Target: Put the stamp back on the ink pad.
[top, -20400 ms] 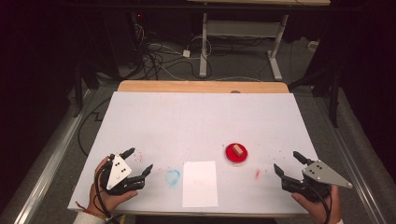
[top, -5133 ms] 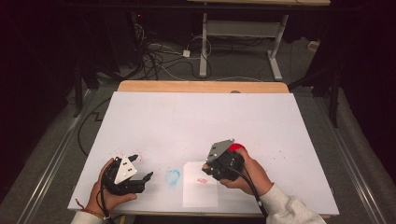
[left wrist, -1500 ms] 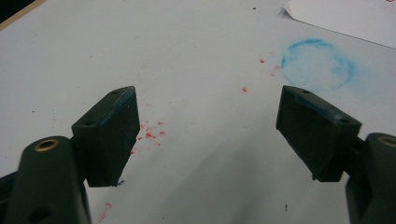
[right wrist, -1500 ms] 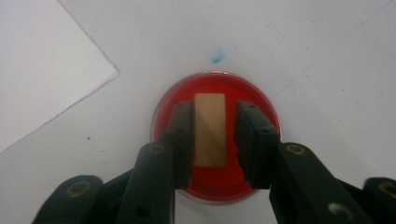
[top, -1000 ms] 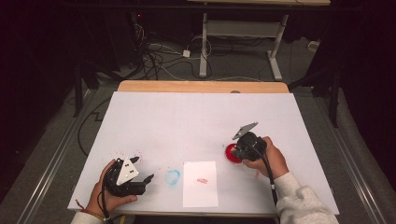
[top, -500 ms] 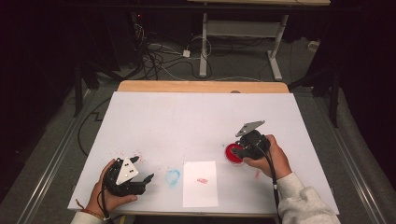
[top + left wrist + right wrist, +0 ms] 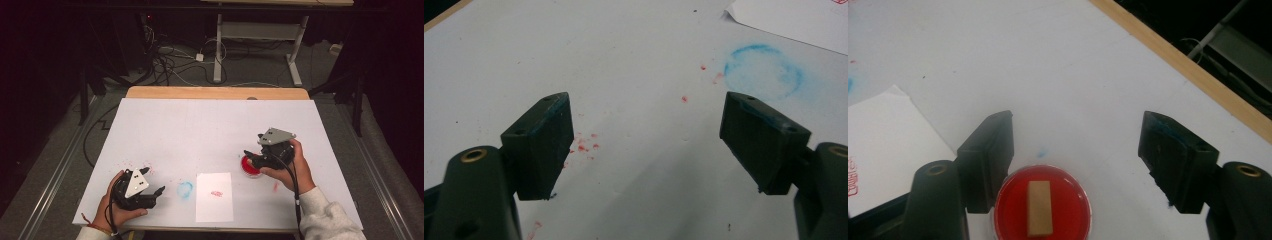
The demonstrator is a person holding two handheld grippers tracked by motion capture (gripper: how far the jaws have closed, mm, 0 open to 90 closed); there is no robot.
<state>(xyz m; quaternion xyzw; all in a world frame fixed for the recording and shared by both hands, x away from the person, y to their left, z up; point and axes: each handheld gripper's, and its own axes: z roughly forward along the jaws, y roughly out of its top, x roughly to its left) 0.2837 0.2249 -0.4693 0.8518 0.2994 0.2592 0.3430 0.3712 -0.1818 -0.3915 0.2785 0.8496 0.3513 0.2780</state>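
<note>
stamp point(image 7: 1040, 207) pale wooden block, lying in round red ink pad point(image 7: 1013, 220) (glossy); right gripper point(image 7: 1075, 150) jaws just opened, empty.

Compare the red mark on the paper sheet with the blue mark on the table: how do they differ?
The red mark is a small compact print on the paper sheet; the blue mark is a larger, smudgy ring on the bare table. Red looks sharper, blue faded. Both appear to be ink.

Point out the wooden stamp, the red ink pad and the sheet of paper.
wooden stamp point(image 7: 1039, 208): right gripper view, middle of its top face.
red ink pad point(image 7: 1011, 210): right gripper view, red surface left of the stamp.
sheet of paper point(image 7: 214, 206): high view, blank lower part.
</note>
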